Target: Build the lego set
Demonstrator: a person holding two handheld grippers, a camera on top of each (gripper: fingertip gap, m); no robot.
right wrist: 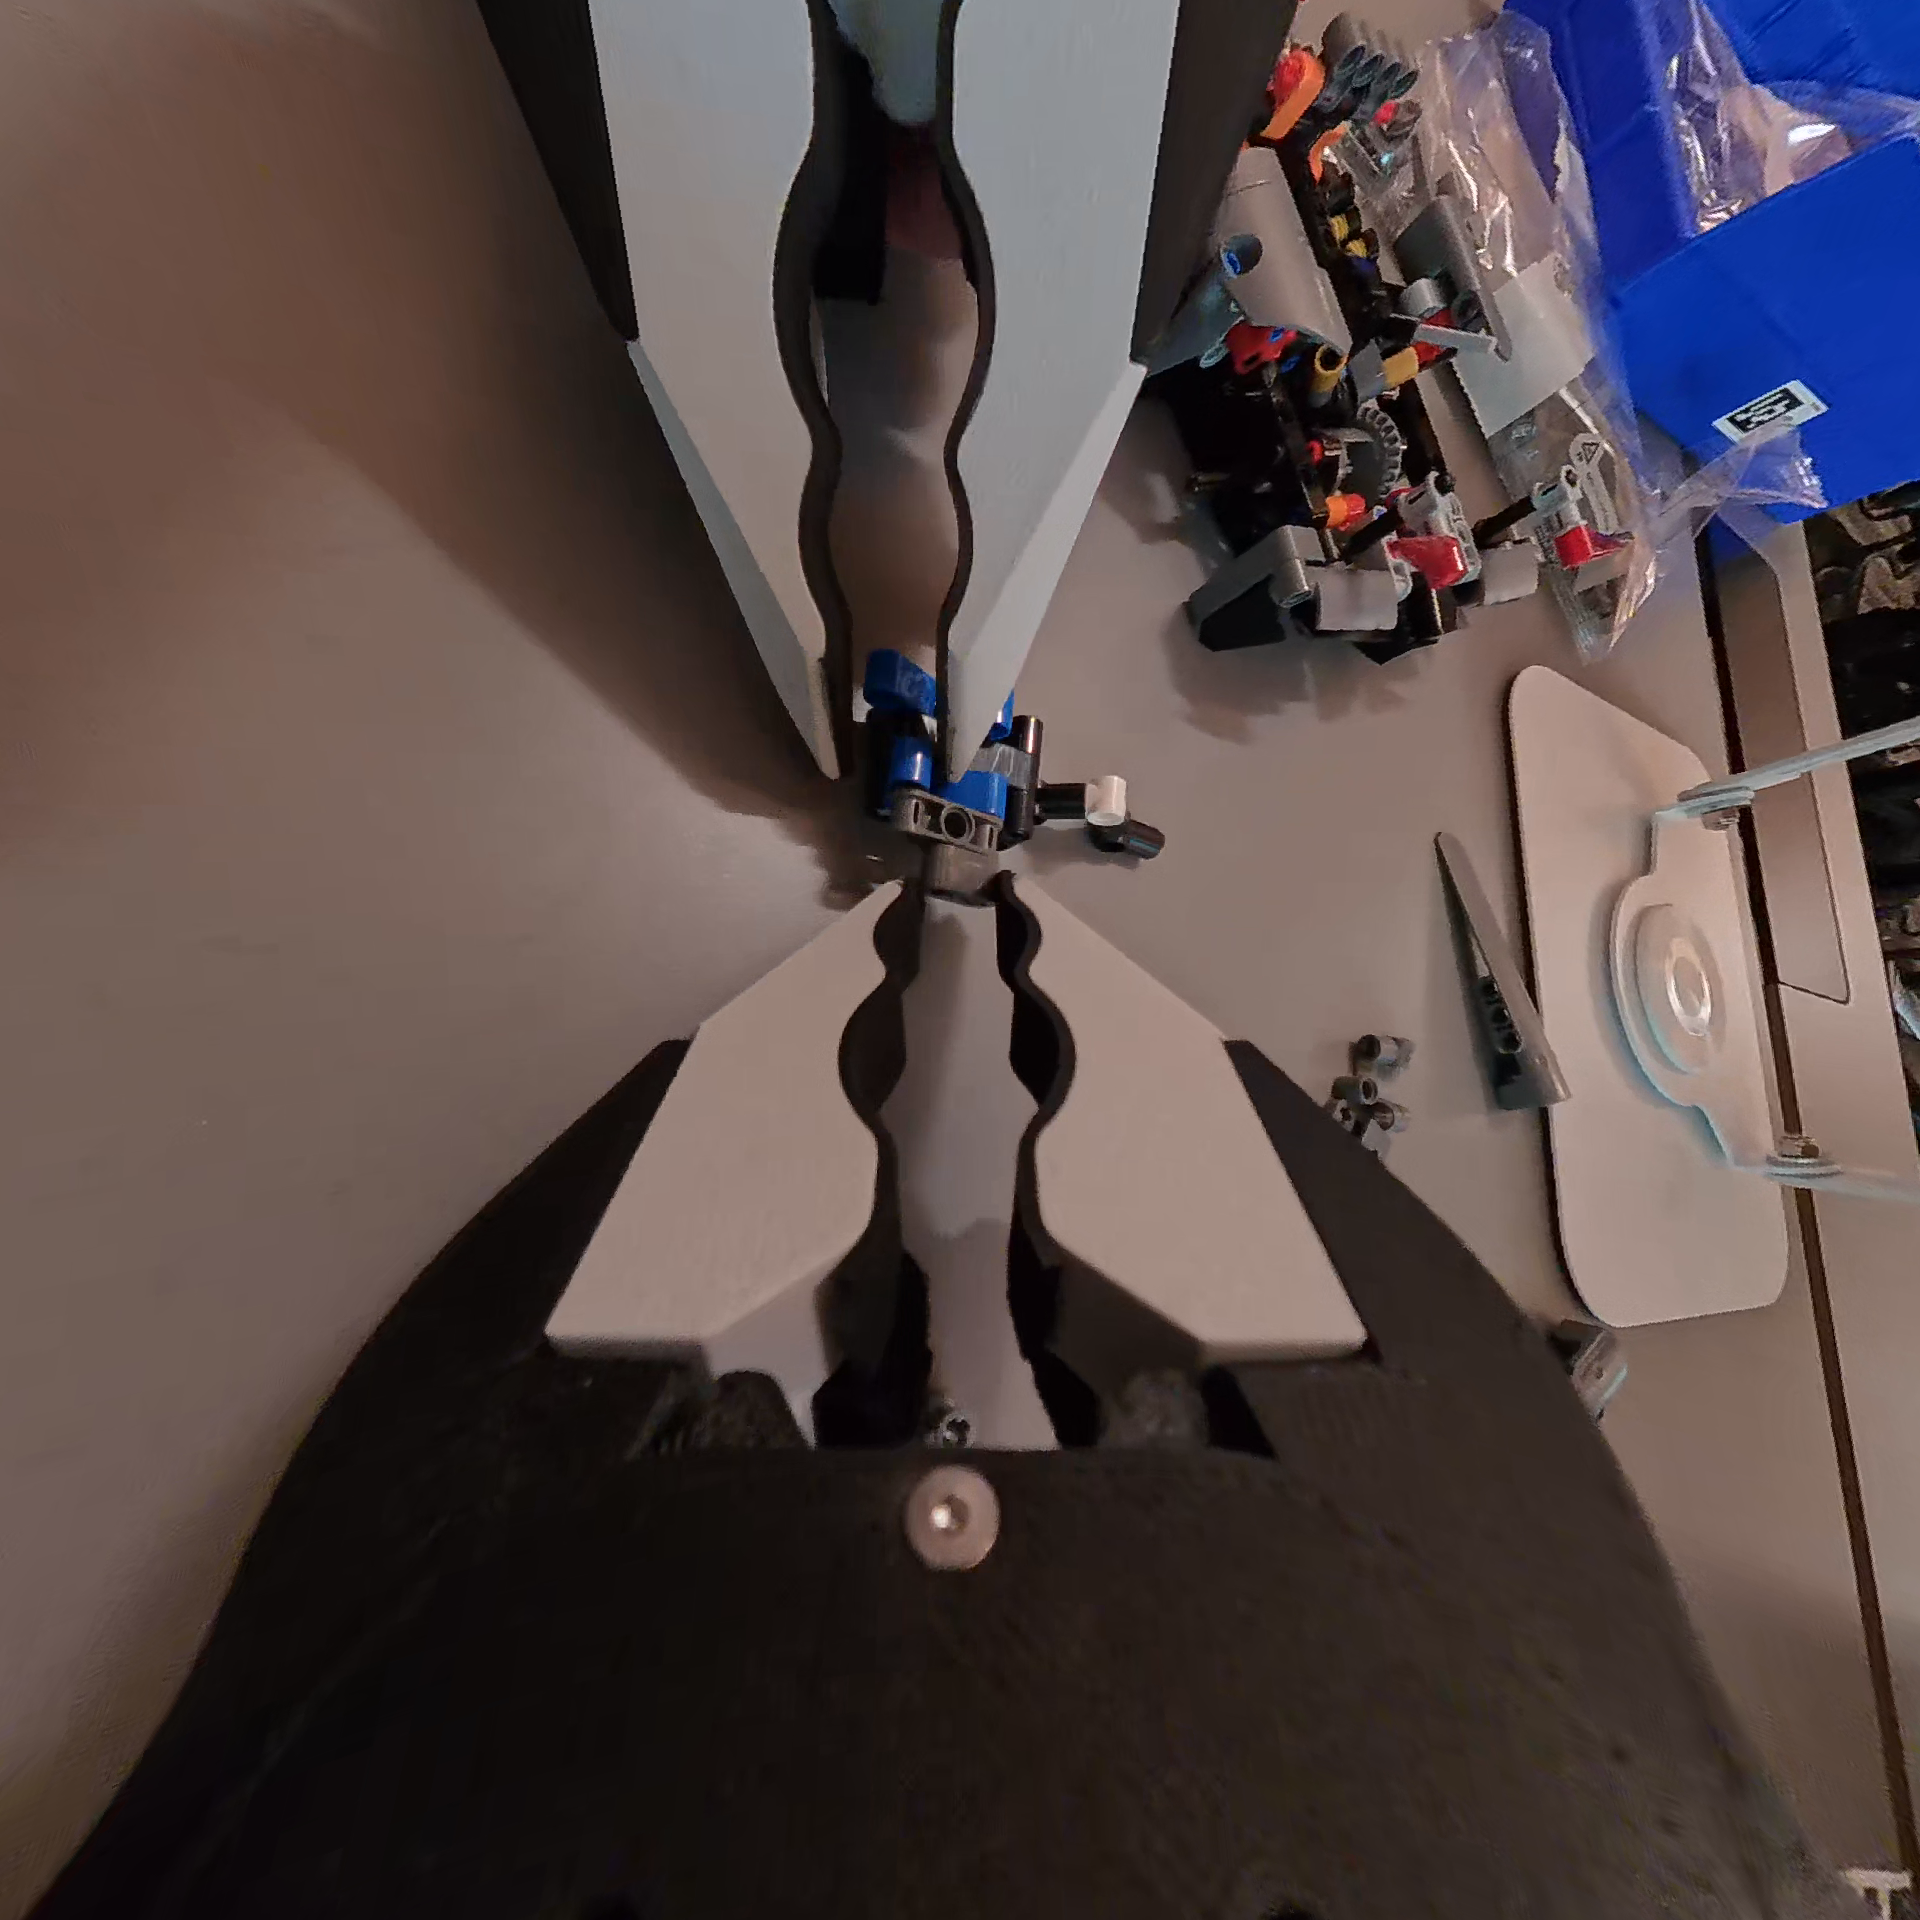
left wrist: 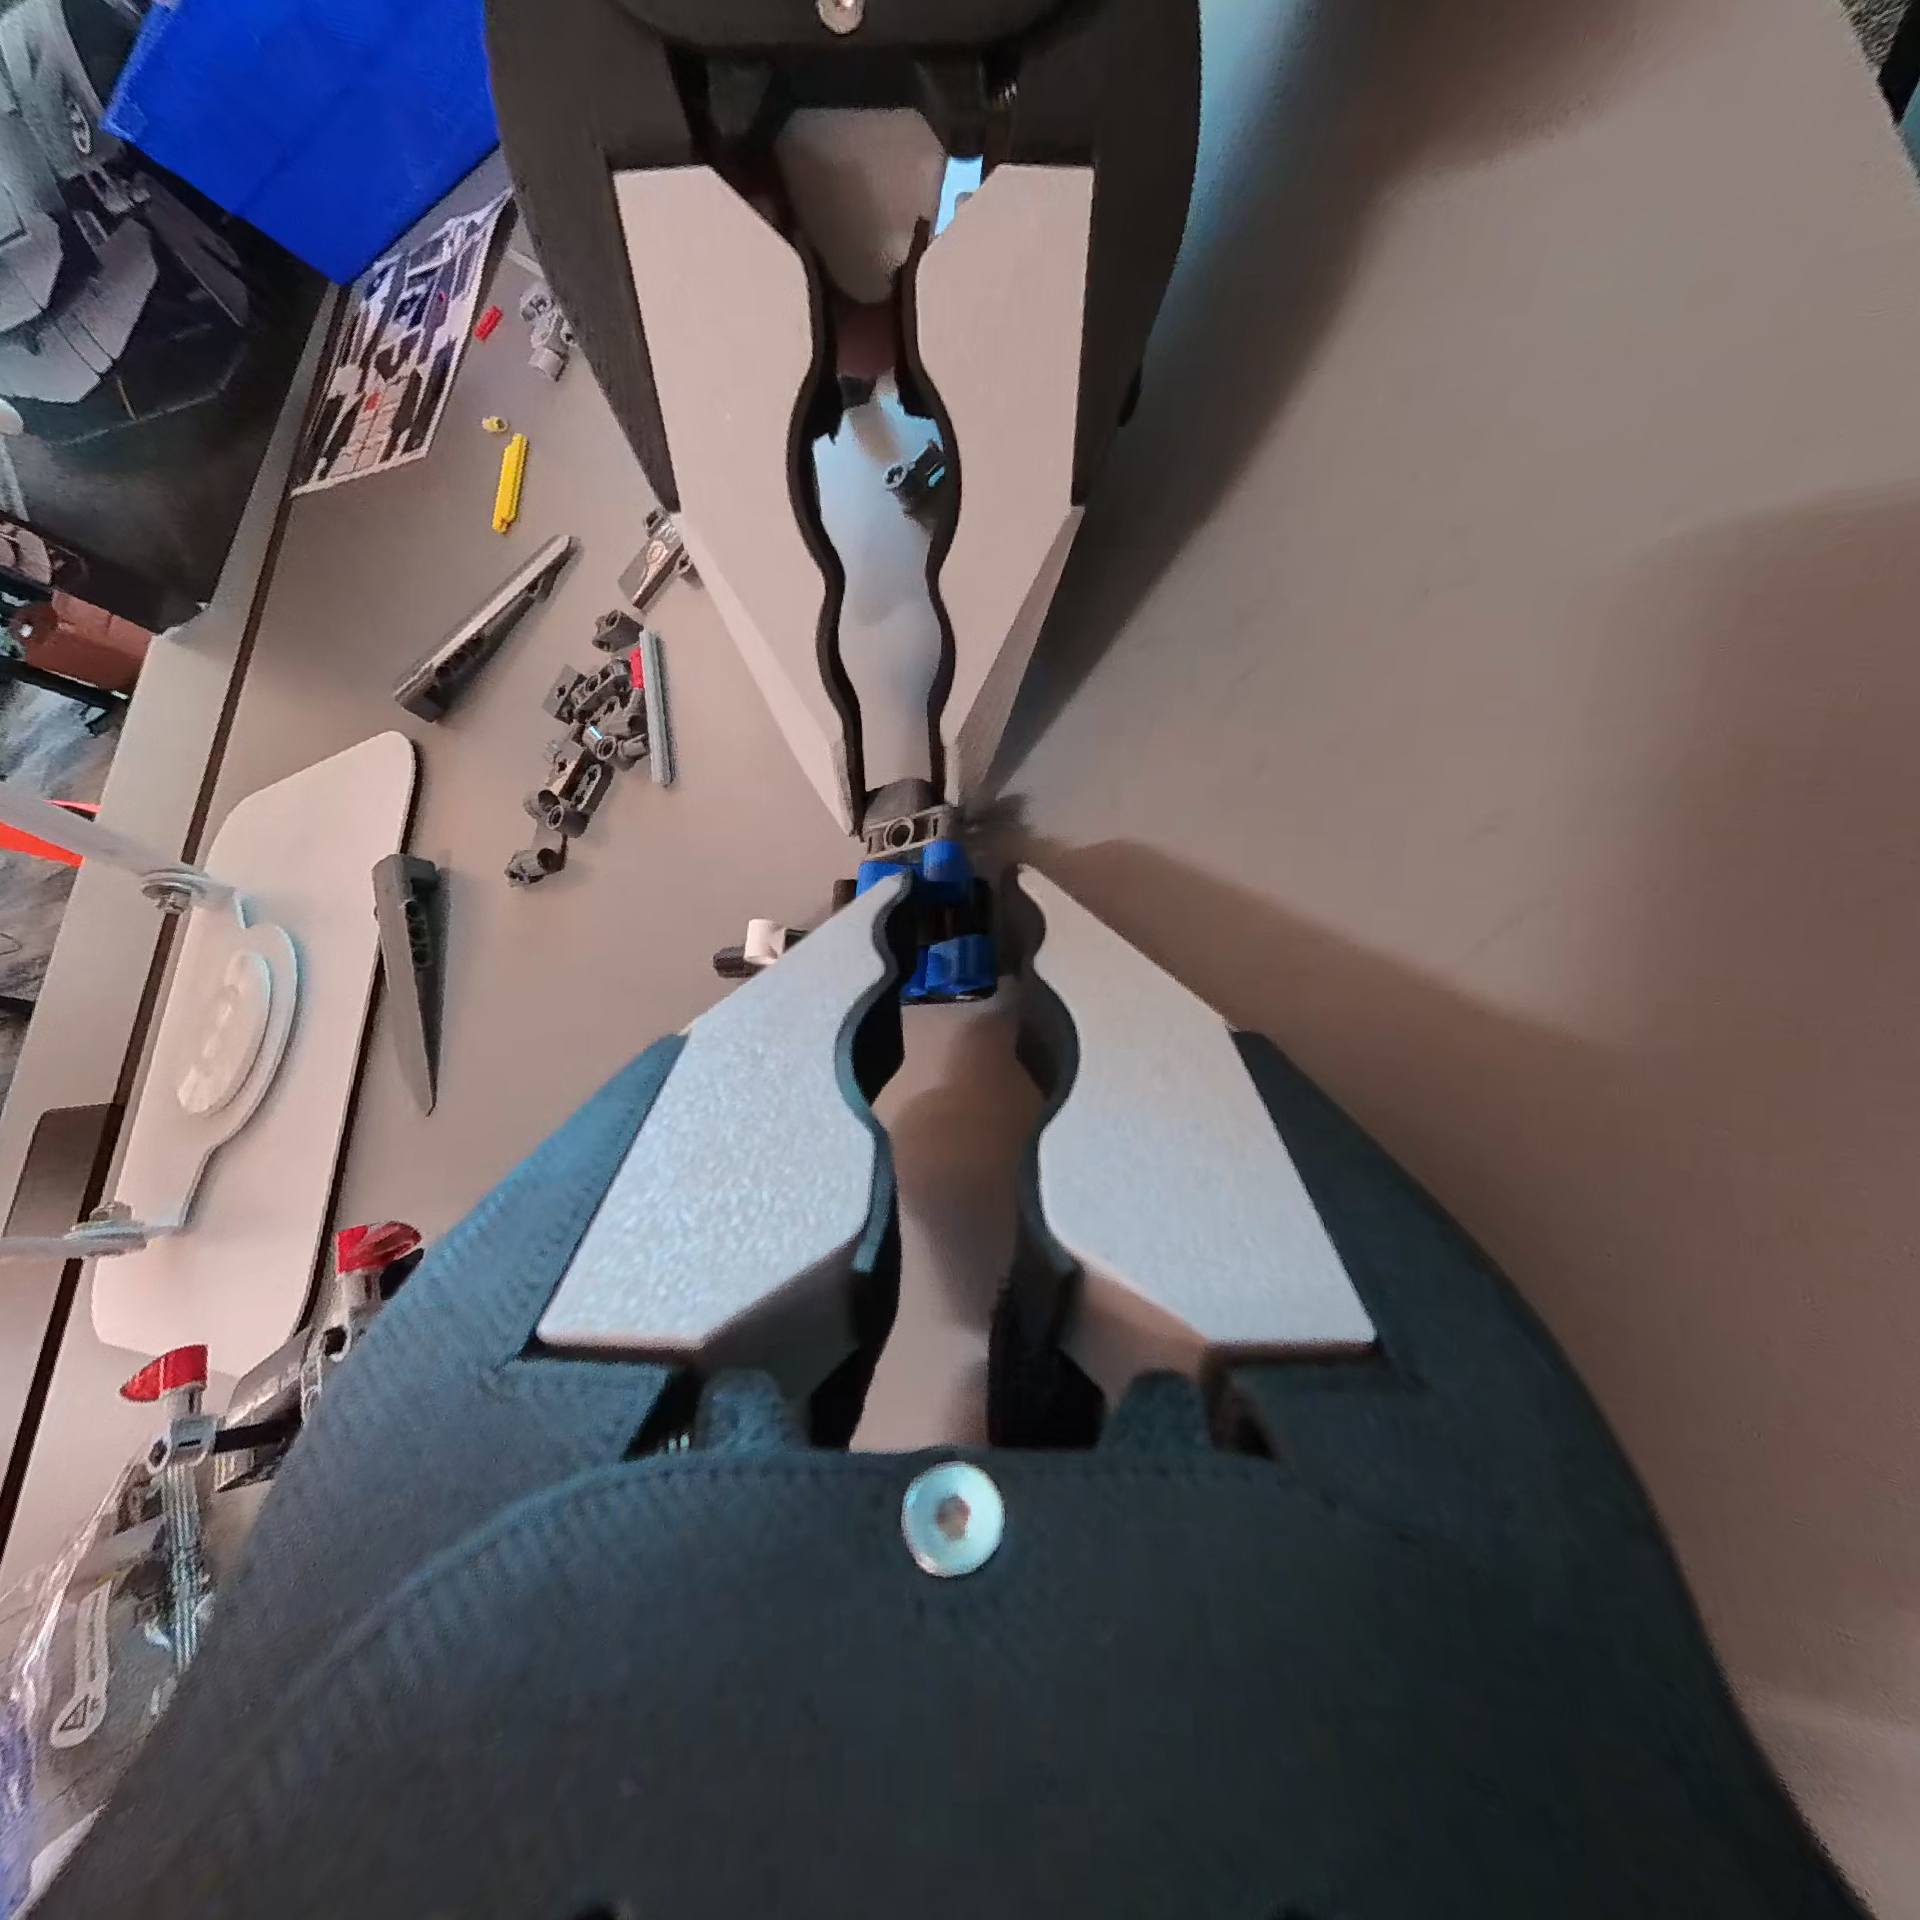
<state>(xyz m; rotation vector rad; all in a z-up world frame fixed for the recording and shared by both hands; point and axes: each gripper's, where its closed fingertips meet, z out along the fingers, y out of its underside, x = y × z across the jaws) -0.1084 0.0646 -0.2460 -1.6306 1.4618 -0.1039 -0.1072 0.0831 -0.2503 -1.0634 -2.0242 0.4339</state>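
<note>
At frame centre the 2 claws meet tip to tip. The left gripper (left wrist: 951,914) is closed on the blue-and-black subassembly (left wrist: 945,940); the right gripper (right wrist: 951,888) pinches a dark grey connector (right wrist: 954,823) (touching the subassembly's near face), its long axis crosswise.

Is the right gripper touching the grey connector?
Touching. In the right wrist view, the right gripper has its fingertips closed on the grey connector, with no gap visible; the left wrist view agrees.
</note>
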